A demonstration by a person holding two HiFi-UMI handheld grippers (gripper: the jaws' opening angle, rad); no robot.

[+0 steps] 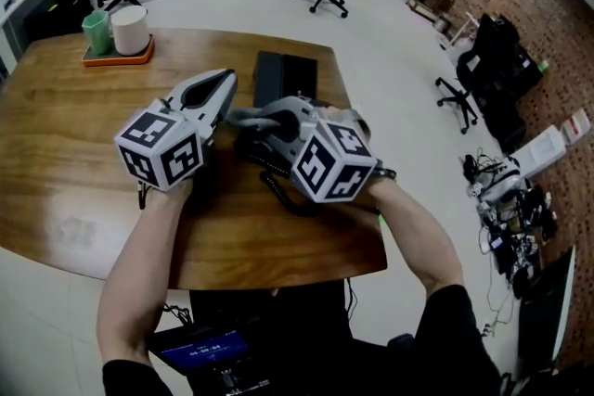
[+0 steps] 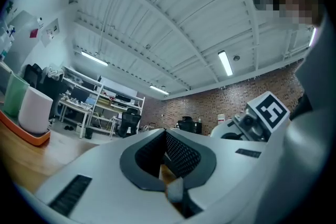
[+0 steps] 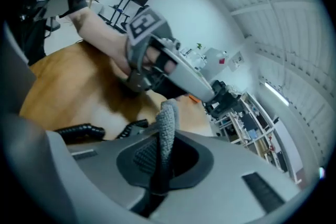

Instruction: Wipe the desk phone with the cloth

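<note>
Centrally, a large wooden table filled the head view, with office chairs on the floor beyond. A black desk phone sat near the table's far edge, just past both gripper tips. Its coiled cord ran under the right gripper. That gripper was clamped on a grey knitted cloth, and a fold of it stood up between the jaws. The left gripper was beside it, jaws closed together with nothing clearly between them. An orange tray with two cups sat well apart, at the far left. The cloth looked soft and floppy, so a bunched grip probably suited it. The phone seemed rigid but light, and likely to slide unless braced at its body.
</note>
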